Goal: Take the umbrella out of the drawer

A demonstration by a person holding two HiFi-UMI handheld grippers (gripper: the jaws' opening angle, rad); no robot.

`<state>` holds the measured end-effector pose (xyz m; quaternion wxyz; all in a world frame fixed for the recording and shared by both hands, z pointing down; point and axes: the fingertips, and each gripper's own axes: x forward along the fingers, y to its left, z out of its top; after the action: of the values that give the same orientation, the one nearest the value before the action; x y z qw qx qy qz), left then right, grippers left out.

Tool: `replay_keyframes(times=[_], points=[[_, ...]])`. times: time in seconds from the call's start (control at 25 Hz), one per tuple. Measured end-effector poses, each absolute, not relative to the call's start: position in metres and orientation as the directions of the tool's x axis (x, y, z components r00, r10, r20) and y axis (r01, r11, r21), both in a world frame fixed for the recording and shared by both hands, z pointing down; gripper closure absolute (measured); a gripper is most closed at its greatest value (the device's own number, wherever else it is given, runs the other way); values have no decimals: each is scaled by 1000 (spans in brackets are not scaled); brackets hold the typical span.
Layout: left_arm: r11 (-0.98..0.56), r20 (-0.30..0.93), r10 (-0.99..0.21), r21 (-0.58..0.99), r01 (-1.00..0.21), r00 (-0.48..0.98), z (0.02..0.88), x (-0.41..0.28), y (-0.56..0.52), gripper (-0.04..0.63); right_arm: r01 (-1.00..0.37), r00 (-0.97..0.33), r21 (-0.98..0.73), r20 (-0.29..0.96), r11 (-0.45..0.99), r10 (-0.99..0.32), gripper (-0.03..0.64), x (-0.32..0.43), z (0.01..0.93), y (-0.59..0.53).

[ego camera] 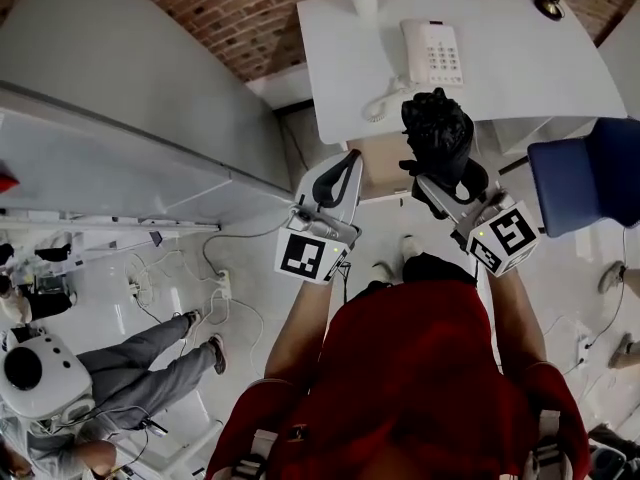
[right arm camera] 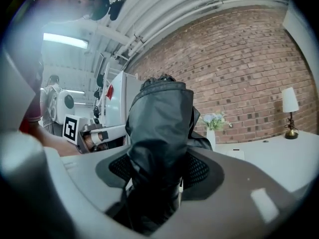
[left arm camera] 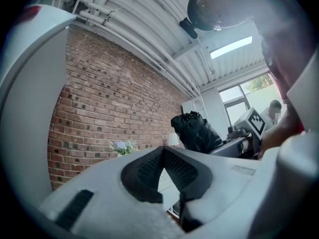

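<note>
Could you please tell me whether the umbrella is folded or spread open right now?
Folded: the umbrella is a compact black bundle, its fabric gathered in, clamped in the right gripper.

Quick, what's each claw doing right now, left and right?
Left claw: closed, tips together, nothing in it.
Right claw: closed on the black umbrella.
</note>
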<state>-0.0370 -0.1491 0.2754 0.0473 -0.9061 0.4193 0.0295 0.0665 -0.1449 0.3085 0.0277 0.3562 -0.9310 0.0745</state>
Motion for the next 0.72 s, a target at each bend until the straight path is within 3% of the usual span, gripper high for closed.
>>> replay_keyframes(times=[0.72], points=[[-656,-117,-741,-79,-750,661,258,-36,-148,597,-678,-732,-124,26,724,-681,347,75,285,-142]])
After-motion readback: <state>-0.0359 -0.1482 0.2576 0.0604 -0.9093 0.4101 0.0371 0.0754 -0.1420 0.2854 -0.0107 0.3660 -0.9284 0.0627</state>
